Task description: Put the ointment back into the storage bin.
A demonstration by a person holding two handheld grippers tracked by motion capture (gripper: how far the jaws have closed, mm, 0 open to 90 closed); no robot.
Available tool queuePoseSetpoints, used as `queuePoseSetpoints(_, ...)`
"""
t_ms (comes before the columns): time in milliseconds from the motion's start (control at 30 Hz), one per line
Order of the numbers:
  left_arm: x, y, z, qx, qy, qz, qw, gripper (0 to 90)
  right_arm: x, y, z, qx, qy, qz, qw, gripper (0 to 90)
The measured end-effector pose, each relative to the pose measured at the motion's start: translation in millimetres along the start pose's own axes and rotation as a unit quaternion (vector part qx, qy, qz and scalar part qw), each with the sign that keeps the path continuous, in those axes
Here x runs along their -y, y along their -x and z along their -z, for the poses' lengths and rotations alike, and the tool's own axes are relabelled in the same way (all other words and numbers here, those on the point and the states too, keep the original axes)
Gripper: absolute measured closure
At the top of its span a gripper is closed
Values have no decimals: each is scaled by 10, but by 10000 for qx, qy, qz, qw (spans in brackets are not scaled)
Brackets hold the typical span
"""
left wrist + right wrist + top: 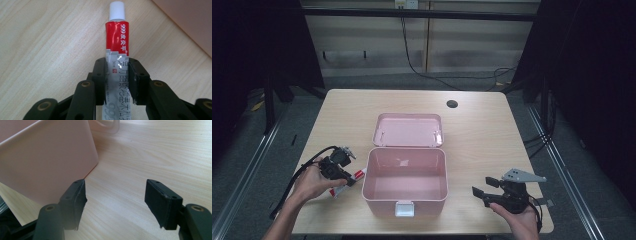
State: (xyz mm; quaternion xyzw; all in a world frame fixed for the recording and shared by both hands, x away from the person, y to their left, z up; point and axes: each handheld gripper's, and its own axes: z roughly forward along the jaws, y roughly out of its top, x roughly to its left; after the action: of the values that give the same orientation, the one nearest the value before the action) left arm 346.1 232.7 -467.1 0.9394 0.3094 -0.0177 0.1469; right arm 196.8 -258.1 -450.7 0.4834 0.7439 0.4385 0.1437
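A red and white ointment tube [117,37] with a white cap lies on the wooden table, just left of an open pink box [368,186]. My left gripper [117,72] is shut on the tube's white lower half, its pads pressing both sides. In the high view the left gripper [346,179] sits low at the box's left wall, with the tube [358,174] poking out toward the box. My right gripper [479,194] rests near the table's front right, pointing at the box. Its jaws stand apart with nothing between them, and the right gripper [115,197] faces the box wall [45,165].
The box's lid [408,130] lies flat behind it. A white latch [404,209] hangs on the box's front wall. A round cable hole [452,104] is at the table's far right. Bare tabletop [482,145] surrounds the box.
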Motion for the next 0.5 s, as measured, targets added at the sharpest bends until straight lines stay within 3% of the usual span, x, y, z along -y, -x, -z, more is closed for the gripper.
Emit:
queuePoseSetpoints(133, -36, 51, -5, -183, -141, -84, 9997, 707, 1, 0, 2, 7, -13, 7, 10000, 330)
queuePoseSetpoints(500, -27, 68, -6, -248, -103, -52, 9996, 712, -3, 0, 1, -4, 7, 8, 10000, 328)
